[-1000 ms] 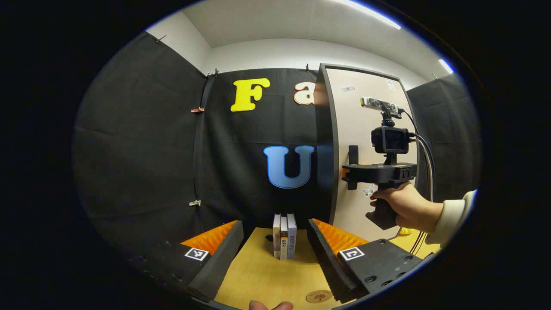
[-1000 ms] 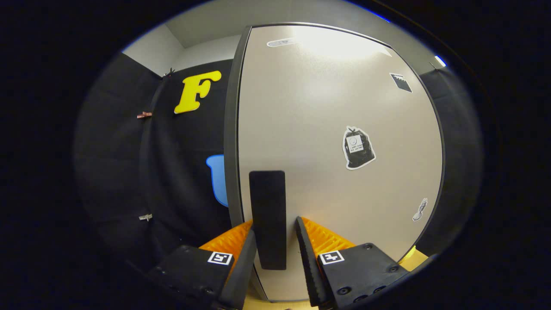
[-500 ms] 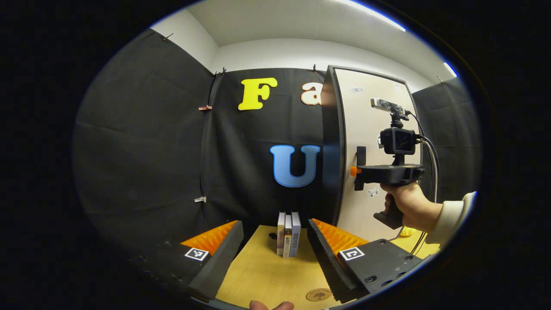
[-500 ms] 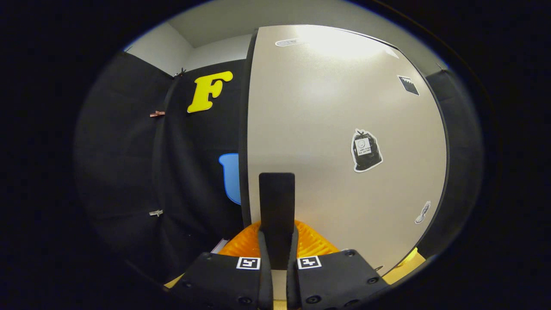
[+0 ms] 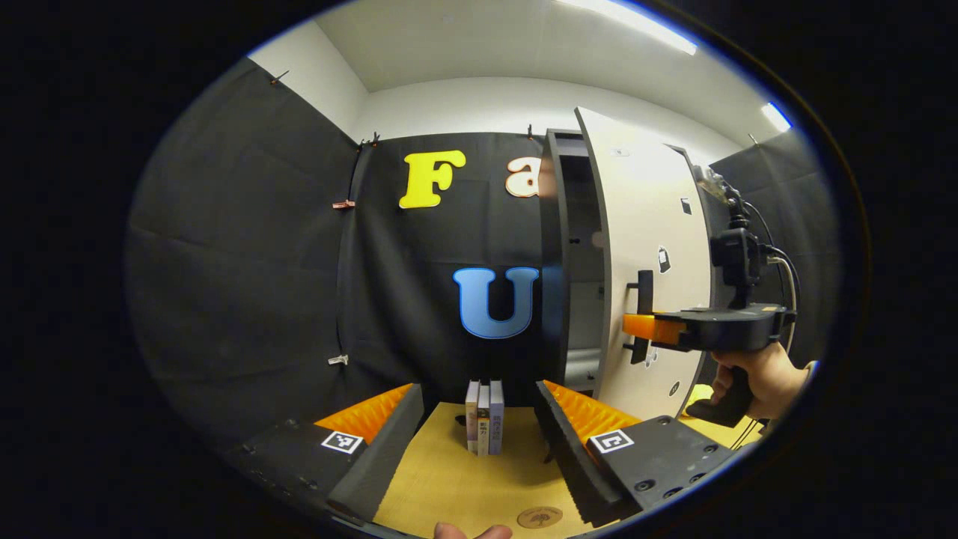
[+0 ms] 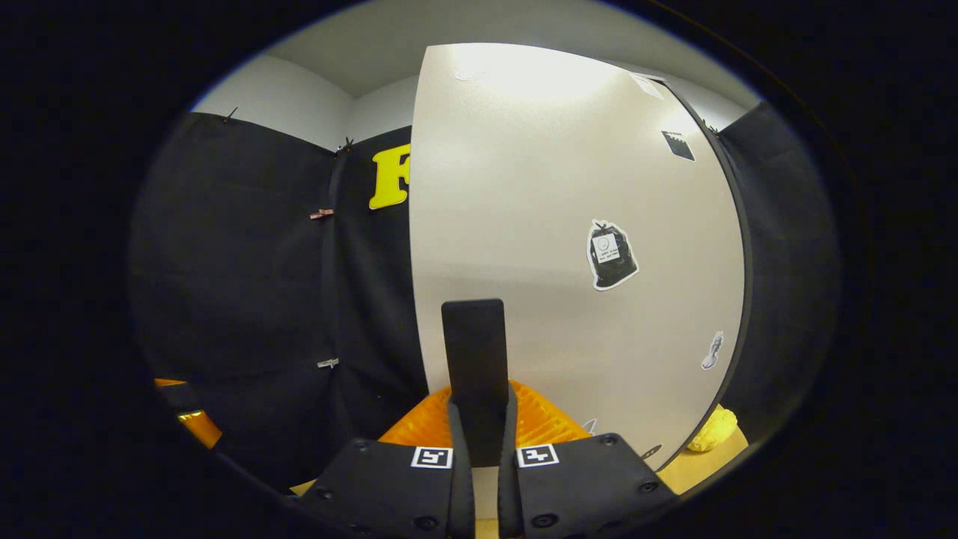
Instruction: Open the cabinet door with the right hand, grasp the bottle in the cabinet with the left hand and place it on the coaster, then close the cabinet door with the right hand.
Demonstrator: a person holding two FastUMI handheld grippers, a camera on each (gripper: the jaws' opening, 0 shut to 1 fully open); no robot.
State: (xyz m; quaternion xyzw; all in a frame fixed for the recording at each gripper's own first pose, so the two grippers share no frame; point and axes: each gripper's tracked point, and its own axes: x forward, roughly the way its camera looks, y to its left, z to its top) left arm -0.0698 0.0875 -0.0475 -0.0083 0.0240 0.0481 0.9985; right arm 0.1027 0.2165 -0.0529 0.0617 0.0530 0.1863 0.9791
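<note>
- In the right gripper view, the right gripper [image 6: 481, 449] has its jaws pinched tight on the dark upright door handle [image 6: 474, 359], both fingers pressed to its sides.
- The cabinet door [image 6: 569, 224] spreads across that view, pale, with small stickers on its face.
- The left gripper view takes this from the side: the door [image 5: 644, 247] stands partly swung out from the cabinet [image 5: 572, 254], and a dark gap shows the interior.
- There the right gripper [image 5: 640, 327], held by a hand [image 5: 756, 374], meets the handle [image 5: 642, 314].
- The left gripper [image 5: 479, 442] hangs above the wooden table [image 5: 456, 479], jaws wide apart and holding nothing.
- Between its fingers stand three upright books [image 5: 484, 416].
- The coaster [image 5: 539, 517] lies on the table near the right finger.
- I cannot tell where in the cabinet the bottle is.
</note>
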